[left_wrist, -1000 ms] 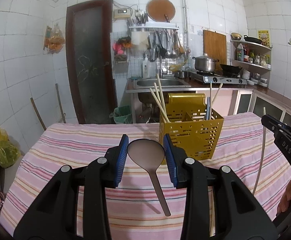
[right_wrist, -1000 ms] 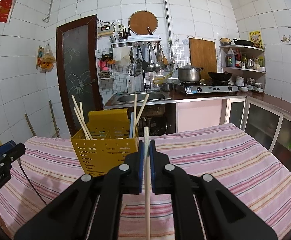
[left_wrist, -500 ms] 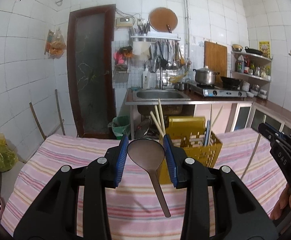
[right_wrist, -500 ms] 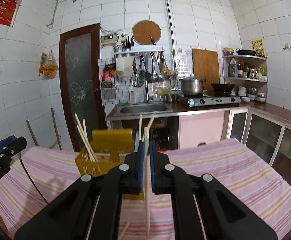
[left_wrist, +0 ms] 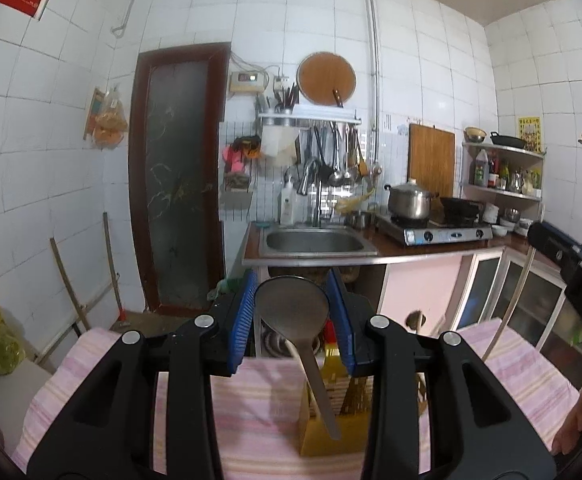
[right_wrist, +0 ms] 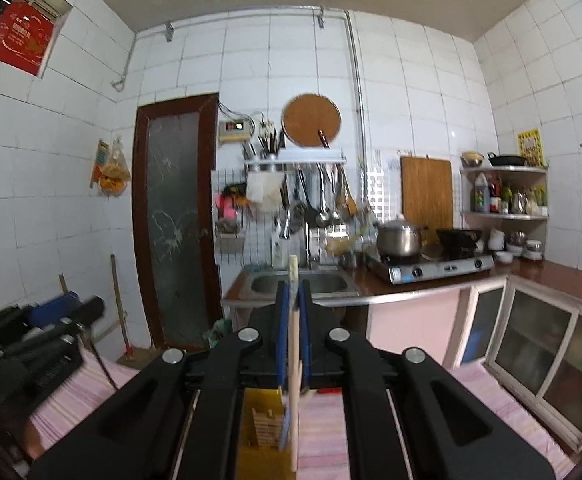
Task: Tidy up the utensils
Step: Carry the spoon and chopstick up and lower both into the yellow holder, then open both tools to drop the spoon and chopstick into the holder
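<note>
Two hand-held grippers hang over the yellow perforated plastic utensil holder (left_wrist: 333,436) on the pink striped cloth-covered bench (left_wrist: 251,400). The left hand-held gripper (left_wrist: 293,312) clamps a grey metal ladle (left_wrist: 293,312) by its bowl; the right hand-held gripper (right_wrist: 293,320) pinches a pale wooden chopstick (right_wrist: 293,360) upright.

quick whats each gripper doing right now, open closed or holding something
Left gripper: jaws closed on the bowl of the metal spoon, handle hanging down.
Right gripper: jaws closed on the wooden chopstick, held upright.
</note>
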Demonstrator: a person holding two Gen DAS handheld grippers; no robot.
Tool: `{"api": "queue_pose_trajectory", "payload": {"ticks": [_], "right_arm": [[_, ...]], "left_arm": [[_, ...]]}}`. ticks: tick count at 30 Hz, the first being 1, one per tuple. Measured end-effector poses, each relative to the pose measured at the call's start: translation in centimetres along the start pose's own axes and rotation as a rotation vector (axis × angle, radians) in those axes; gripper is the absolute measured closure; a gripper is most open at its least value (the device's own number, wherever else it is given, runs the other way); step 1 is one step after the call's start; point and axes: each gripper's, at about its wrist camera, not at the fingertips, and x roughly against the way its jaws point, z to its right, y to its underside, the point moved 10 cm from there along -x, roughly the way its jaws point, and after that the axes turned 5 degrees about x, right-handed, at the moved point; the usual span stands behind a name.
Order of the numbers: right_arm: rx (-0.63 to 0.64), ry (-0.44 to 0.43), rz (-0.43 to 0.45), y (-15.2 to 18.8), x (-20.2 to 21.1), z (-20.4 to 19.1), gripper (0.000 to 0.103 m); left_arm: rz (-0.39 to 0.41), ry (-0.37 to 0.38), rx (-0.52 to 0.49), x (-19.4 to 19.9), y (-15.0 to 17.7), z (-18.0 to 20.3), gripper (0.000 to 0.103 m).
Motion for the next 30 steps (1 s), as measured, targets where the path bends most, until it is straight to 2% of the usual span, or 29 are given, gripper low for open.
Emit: {"api": "queue_pose_trajectory", "payload": {"ticks": [4,8,15,22,23,24,25,26,30], "right_arm": [[0.011,-0.013,0.022,-1.8,-1.9,-0.7,0.097],[0.011,-0.027,0.015,-1.0,-4.2,-1.2,0.097],[-0.018,-0.043,-0.079,5.6,-8.9,-1.1,0.097],[-0.01,-0.027,-0.201,10.7,-10.4,-0.6,0.096],[-0.009,-0.022,-0.224,11.2,-10.5,-0.3,0.094],[-0.01,-0.017,-0.248,11.5,-10.5,0.0,0.078],[-0.016,-0.011,-0.28,11.9,-10.5,0.4,0.061],[-0.026,-0.01,-0.292,12.0,-10.2,0.8,0.034],[-0.016,0.024,-0.335,12.3,-8.4,2.4,0.033]], "left_arm": [[0.013,-0.006,-0.013,-2.4,-0.9,1.0,0.068],[-0.005,-0.009,-0.02,-5.2,0.0,1.5,0.068],[-0.104,0.006,-0.038,-10.0,5.9,1.7,0.068],[-0.187,-0.004,-0.023,-11.3,9.2,0.4,0.066],[-0.192,-0.008,-0.023,-11.1,9.2,0.3,0.056],[-0.193,-0.026,-0.018,-10.7,8.9,-0.2,0.048],[-0.186,-0.037,-0.012,-10.1,8.6,-0.6,0.034],[-0.17,-0.048,-0.008,-9.3,8.0,-1.1,0.028],[-0.143,-0.086,-0.015,-5.9,6.4,-3.2,0.012]]}}
